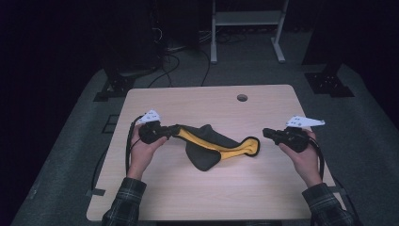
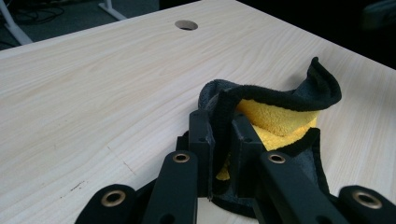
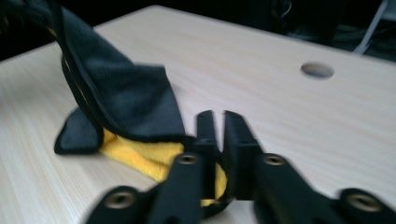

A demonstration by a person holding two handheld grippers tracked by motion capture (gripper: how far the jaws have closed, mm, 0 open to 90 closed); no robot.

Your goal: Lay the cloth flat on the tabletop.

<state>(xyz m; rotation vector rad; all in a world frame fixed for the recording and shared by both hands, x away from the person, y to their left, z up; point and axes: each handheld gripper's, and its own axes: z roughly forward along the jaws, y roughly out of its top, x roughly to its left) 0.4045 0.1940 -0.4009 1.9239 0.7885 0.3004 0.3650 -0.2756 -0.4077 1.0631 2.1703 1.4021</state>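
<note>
A dark grey cloth [image 1: 207, 141] with a yellow inner side and black hem lies crumpled across the middle of the wooden table [image 1: 188, 193]. My left gripper [image 1: 173, 131] is shut on the cloth's left hem and holds that end lifted. In the left gripper view the hem of the cloth [image 2: 280, 116] is pinched between the jaws of my left gripper [image 2: 223, 116]. My right gripper [image 1: 265, 132] hovers just right of the cloth's right end. In the right gripper view my right gripper [image 3: 219, 116] shows a narrow gap with bare wood through it. The cloth [image 3: 126, 98] has its yellow corner under the jaws' base.
A round cable hole [image 1: 242, 98] sits near the table's far edge, right of centre. Beyond the table are a white frame [image 1: 247, 28], floor cables [image 1: 164, 61] and black stand bases [image 1: 329, 82]. Bare wood lies in front of the cloth and along the far side.
</note>
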